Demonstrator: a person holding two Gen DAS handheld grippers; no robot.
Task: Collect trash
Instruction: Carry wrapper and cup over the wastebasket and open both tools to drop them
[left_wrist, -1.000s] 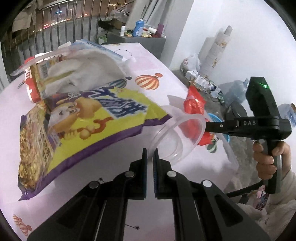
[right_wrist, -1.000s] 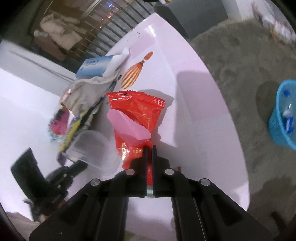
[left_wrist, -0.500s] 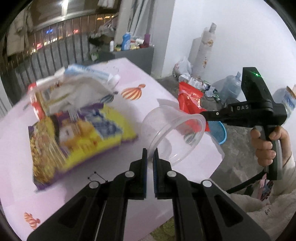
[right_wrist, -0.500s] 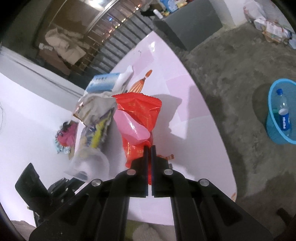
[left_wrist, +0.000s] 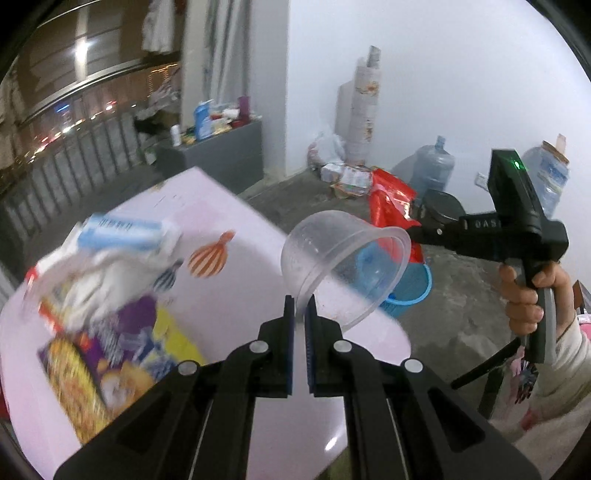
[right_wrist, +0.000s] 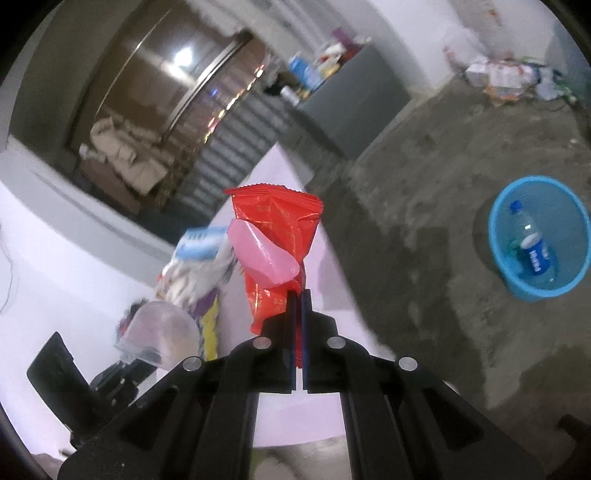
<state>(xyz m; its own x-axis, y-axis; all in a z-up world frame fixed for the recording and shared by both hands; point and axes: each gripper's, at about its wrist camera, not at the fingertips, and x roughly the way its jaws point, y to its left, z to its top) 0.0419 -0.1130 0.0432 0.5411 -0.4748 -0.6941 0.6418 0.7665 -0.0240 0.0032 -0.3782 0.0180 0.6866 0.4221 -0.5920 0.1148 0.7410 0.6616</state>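
My left gripper (left_wrist: 300, 300) is shut on the rim of a clear plastic cup (left_wrist: 343, 264), which hangs tilted in the air past the table's corner. In the right wrist view my right gripper (right_wrist: 298, 293) is shut on a red snack wrapper (right_wrist: 280, 236) with a pink piece (right_wrist: 262, 253) stuck to it, held upright above the table edge. The same wrapper (left_wrist: 391, 201) and right gripper body (left_wrist: 517, 221) show at the right of the left wrist view. A blue bin (right_wrist: 537, 236) on the floor holds a plastic bottle (right_wrist: 532, 251); the bin (left_wrist: 413, 284) sits behind the cup.
The pink table (left_wrist: 229, 295) carries a purple-yellow snack bag (left_wrist: 122, 354), a white crumpled bag (left_wrist: 110, 280) and a blue-white pack (left_wrist: 122, 229). Water jugs (left_wrist: 432, 171), a rolled mat (left_wrist: 364, 114), floor litter (left_wrist: 343, 173) and a grey cabinet (left_wrist: 221, 155) stand by the wall.
Both grippers have lifted their items off the table and swung toward the floor side. The cup and the red wrapper now hang in the air, and the blue bin has come into fuller view.
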